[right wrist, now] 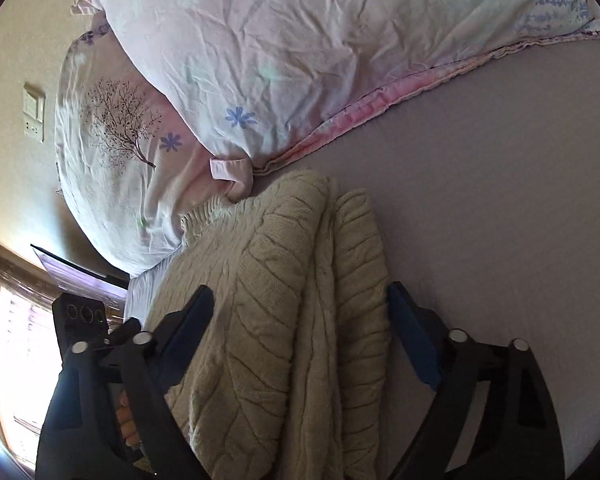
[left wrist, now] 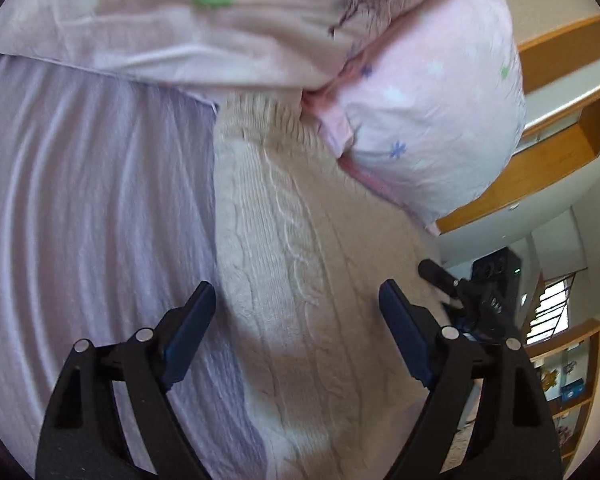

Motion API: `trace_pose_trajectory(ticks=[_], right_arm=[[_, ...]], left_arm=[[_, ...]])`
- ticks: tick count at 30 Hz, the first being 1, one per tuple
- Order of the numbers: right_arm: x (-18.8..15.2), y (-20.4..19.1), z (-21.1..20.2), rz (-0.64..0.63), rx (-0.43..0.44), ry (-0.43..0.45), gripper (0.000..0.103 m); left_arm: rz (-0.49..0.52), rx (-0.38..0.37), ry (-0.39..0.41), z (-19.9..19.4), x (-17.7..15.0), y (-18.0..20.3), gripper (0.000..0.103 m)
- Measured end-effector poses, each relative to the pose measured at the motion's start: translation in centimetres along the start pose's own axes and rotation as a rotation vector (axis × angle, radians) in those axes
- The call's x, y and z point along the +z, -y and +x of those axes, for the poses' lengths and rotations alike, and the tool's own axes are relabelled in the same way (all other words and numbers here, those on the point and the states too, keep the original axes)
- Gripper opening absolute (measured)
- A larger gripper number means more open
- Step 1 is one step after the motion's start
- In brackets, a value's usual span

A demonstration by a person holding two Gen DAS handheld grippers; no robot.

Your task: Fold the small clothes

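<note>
1. Clearly, from your left wrist view, your left gripper (left wrist: pixel 296 312) stands wide open and holds nothing; the cream knit sweater (left wrist: pixel 300 260) lies on the bed sheet (left wrist: pixel 80 200) between and beyond its fingers, its far end touching the pink pillow (left wrist: pixel 428 128).
2. Beside the sweater, toward its right edge, you see your other tool (left wrist: pixel 472 292); past the pillow stand wooden shelves (left wrist: pixel 560 92).
3. From your right wrist view, your right gripper (right wrist: pixel 300 312) is also spread wide and empty, with the sweater (right wrist: pixel 292 300) running up between its fingers to the pillow (right wrist: pixel 112 152).
4. The sweater looks already doubled lengthwise, a fold ridge running along it, so you appear to be mid-fold with both claws released.
5. Next, I judge, you need to pinch the near end with both claws and carry it toward the pillow.
6. Left of the sweater a bright window (right wrist: pixel 24 360) and a wall switch (right wrist: pixel 34 112) show; a duvet (right wrist: pixel 320 48) lies beyond the pillow.
</note>
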State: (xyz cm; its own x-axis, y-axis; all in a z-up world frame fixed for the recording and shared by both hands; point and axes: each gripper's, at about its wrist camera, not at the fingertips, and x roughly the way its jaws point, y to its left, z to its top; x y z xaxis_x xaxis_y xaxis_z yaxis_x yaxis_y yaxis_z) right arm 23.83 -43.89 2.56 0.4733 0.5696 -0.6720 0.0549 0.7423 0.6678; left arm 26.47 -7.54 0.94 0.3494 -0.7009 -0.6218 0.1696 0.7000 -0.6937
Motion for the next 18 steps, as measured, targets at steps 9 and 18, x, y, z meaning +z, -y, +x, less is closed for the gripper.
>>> trace_pose_trajectory(ticks=[9, 18], right_arm=[[-1.4, -1.5, 0.0, 0.036, 0.244, 0.013, 0.038], [-3.1, -7.8, -1.0, -0.132, 0.183, 0.194, 0.052]], left_arm=[[-0.007, -0.135, 0.077, -3.0, -0.4, -0.6, 0.039], [0.223, 0.273, 0.340, -13.8, -1.4, -1.3, 0.076]])
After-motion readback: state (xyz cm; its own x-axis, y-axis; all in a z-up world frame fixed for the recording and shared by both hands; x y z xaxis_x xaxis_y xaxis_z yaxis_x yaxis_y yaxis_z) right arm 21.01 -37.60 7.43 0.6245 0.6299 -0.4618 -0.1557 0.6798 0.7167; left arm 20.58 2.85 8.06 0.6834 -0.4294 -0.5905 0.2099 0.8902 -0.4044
